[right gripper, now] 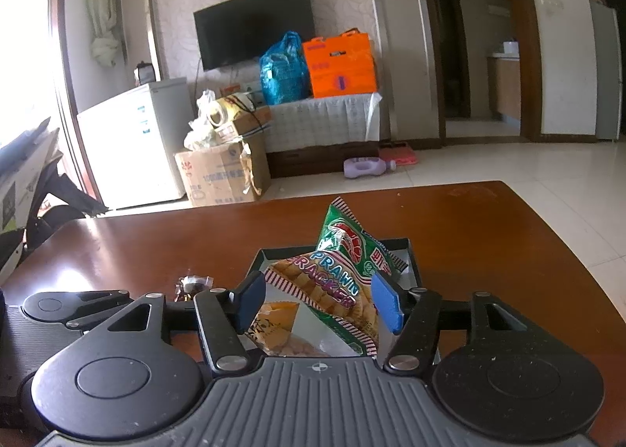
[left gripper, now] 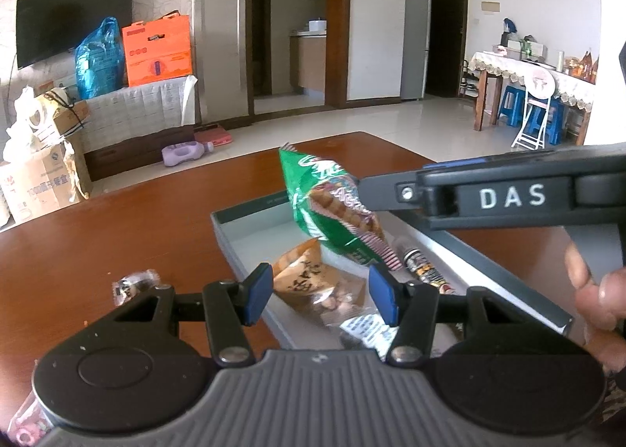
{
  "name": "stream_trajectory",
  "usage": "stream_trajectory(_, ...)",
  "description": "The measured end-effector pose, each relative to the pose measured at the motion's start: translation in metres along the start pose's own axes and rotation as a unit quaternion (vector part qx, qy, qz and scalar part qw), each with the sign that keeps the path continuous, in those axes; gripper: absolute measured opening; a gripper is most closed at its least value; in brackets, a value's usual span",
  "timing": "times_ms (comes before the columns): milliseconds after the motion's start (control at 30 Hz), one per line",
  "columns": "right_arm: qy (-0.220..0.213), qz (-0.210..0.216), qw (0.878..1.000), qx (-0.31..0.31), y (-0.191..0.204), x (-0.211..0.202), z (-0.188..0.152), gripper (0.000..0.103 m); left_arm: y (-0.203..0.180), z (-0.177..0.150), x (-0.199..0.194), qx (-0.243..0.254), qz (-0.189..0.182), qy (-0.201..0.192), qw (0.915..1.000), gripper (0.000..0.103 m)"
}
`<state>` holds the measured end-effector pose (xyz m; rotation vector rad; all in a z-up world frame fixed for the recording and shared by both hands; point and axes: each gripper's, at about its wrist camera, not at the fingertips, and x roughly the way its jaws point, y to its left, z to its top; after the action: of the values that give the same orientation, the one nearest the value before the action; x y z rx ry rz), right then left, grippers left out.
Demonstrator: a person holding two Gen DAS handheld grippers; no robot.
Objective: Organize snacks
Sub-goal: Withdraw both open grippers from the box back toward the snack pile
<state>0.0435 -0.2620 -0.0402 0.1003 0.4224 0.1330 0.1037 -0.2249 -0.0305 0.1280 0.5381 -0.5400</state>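
A green prawn cracker bag (left gripper: pixel 332 204) (right gripper: pixel 344 282) stands tilted over a grey tray (left gripper: pixel 234 228) (right gripper: pixel 411 263) on the brown table. My right gripper (right gripper: pixel 319 304) has its blue pads (right gripper: pixel 387 302) wide apart around the bag's lower part; in the left wrist view it reaches in from the right (left gripper: pixel 364 192) and touches the bag. My left gripper (left gripper: pixel 321 296) is open and empty above the tray's near edge. In the tray lie an orange snack packet (left gripper: pixel 309 282) (right gripper: pixel 277 325) and a dark snack stick (left gripper: pixel 422 267).
A small wrapped candy (left gripper: pixel 133 284) (right gripper: pixel 193 284) lies on the table left of the tray. A pink item (left gripper: pixel 27 431) sits at the lower left edge. The table's far edge (left gripper: pixel 274 148) drops to a tiled floor.
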Motion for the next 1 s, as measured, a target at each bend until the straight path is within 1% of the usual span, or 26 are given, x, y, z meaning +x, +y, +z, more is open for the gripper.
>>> stream_trajectory(67,0.0,0.001,1.0,-0.003,0.002,-0.001,0.0,0.064,0.004,-0.001,-0.003,-0.002,0.004,0.0,1.0,0.054)
stream_trajectory(300,-0.001,0.011,1.0,-0.013,0.015,0.0,0.004,0.065,0.021,-0.004,-0.015,-0.007,0.019,0.001,0.9998,0.054)
stream_trajectory(500,-0.002,0.028,0.999,-0.024,0.034,0.003,0.006,0.065,0.043,-0.009,-0.032,-0.016,0.037,-0.002,0.9992,0.054)
stream_trajectory(733,0.003,0.044,0.998,-0.037,0.057,0.008,0.007,0.065,0.076,-0.023,-0.053,-0.034,0.065,0.002,0.9973,0.054)
stream_trajectory(1000,0.014,0.063,0.996,-0.057,0.083,0.015,0.004,0.066,0.107,-0.039,-0.08,-0.047,0.088,0.005,0.995,0.054)
